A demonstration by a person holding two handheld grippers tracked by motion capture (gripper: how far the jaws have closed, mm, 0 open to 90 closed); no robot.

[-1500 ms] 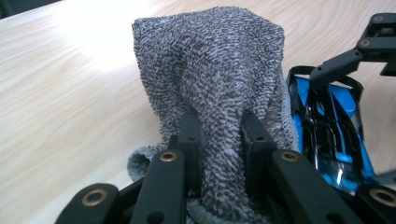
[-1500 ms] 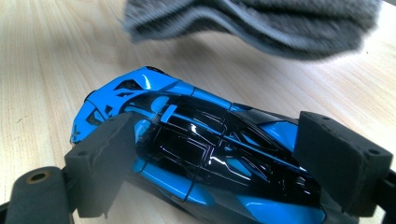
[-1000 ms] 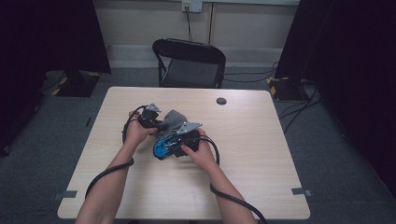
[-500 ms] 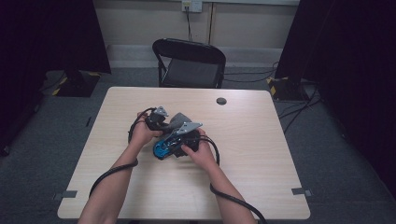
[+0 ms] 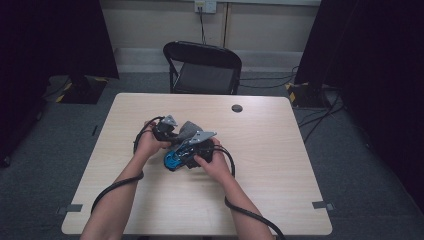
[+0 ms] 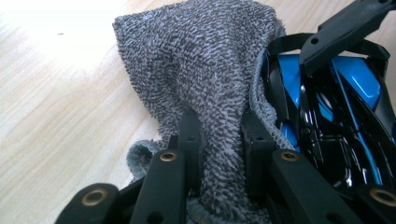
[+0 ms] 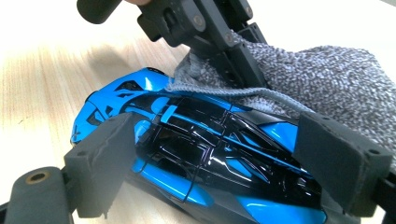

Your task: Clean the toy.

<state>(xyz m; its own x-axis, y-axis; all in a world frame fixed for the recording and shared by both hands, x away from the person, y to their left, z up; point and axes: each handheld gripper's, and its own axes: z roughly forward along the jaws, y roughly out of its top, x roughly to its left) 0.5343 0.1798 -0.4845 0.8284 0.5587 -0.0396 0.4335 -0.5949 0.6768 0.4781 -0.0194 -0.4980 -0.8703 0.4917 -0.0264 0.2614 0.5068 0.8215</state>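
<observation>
Glossy blue-black toy car clamped in right gripper, nubby grey cloth pinched by left gripper

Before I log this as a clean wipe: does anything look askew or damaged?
Nothing stands out. The left tongs pinch a grey cloth bunched against the blue-and-black toy car, which the right tongs grip across its body. The car's glossy shell looks intact, and the table shows no spill.

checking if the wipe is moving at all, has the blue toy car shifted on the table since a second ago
No. The blue toy car sits at the same spot relative to the round black table grommet and the table's near edge.
</observation>
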